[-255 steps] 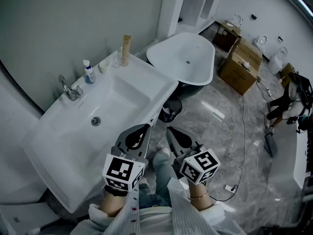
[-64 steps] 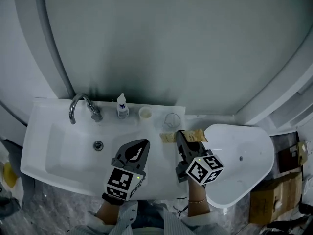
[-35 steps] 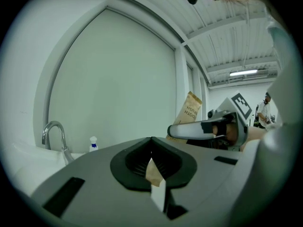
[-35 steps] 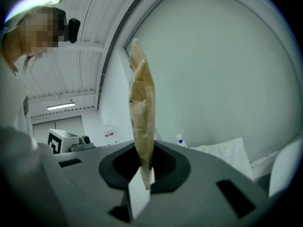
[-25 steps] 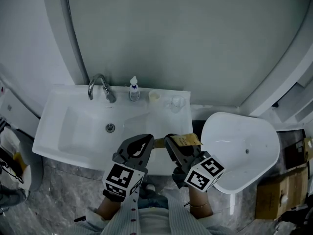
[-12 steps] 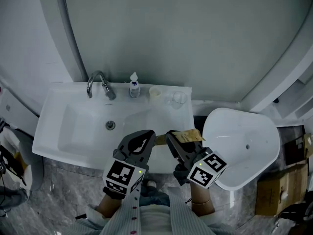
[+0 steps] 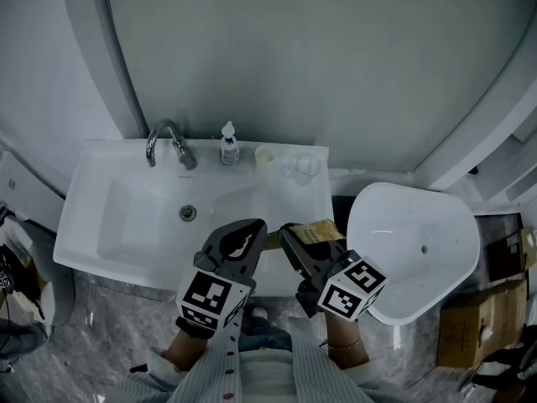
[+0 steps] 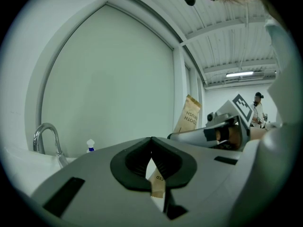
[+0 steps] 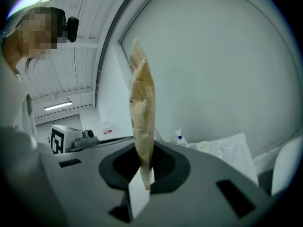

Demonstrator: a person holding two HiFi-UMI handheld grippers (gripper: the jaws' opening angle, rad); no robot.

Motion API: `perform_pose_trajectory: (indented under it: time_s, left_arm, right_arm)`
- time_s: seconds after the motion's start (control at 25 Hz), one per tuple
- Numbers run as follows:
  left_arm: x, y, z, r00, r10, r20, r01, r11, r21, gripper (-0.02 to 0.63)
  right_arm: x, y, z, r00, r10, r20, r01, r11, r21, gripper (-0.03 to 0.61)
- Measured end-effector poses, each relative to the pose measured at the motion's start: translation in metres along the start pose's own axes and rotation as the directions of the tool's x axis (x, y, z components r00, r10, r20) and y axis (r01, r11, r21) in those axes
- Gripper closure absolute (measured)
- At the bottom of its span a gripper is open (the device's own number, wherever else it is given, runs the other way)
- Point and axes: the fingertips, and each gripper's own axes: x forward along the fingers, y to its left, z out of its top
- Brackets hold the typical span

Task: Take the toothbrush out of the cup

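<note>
The toothbrush, sealed in a long brown paper packet printed with the words TOOTH BRUSH (image 7: pixel 317 234), is out of the cup and is pinched in the right gripper (image 7: pixel 295 243). In the right gripper view the packet (image 9: pixel 142 112) stands upright between the dark pads, and the right gripper's (image 9: pixel 143 171) jaws are clamped on its lower part, with most of the packet rising above them. From the head view the packet lies across the gap between the two grippers, over the front edge of the white rectangular ceramic washbasin (image 7: pixel 109 225).

The left gripper (image 7: pixel 254 227) is just beside the right one, and its jaws are closed tip to tip with nothing between the tips. In the left gripper view the lower end of the packet (image 8: pixel 156 183) shows through the gap under the left gripper's (image 8: pixel 151 141) meeting tips. I cannot tell whether it touches them.

The clear glass cup (image 7: pixel 306 166) stands on the back ledge of the basin, well apart from the packet. A small cream-coloured cup (image 7: pixel 266 154) stands just beside it. Further left are a small white bottle with a blue band (image 7: pixel 228 145) and a curved chrome tap (image 7: pixel 164 141). To the right of the basin is a white oval tub (image 7: pixel 411 250).
</note>
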Motion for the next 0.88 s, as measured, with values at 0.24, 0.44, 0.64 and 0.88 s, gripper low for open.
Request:
perform_pose_trajectory:
  time_s: [0.24,0.44,0.64,0.88]
  left_arm:
    - [0.0007,-0.0026,0.0003,1.0,-0.002,0.0,0.002,1.0,0.008,0.597]
    - [0.0038,-0.0008,0.0017,1.0,-0.011,0.011,0.011,1.0,-0.011,0.597]
    - [0.004,0.0013,0.0052,0.999,-0.021,0.026,0.021,1.0,-0.005,0.597]
    - [0.0026,0.0019,0.0089,0.998,-0.046,0.046,0.048,0.998,-0.037,0.597]
  right_arm:
    - [-0.0031,-0.0031,0.003,1.0,-0.012,0.008,0.012,1.0,-0.007,0.537]
    - [-0.0016,-0.0045,0.0028,1.0,-0.014,0.003,0.014,1.0,-0.015,0.537]
    - [-0.0019,-0.0041,0.0014,1.0,-0.011,0.0,0.011,1.0,-0.016,0.537]
    - [-0.0071,-0.0067,0.0069,1.0,-0.017,0.016,0.017,1.0,-0.019,0.537]
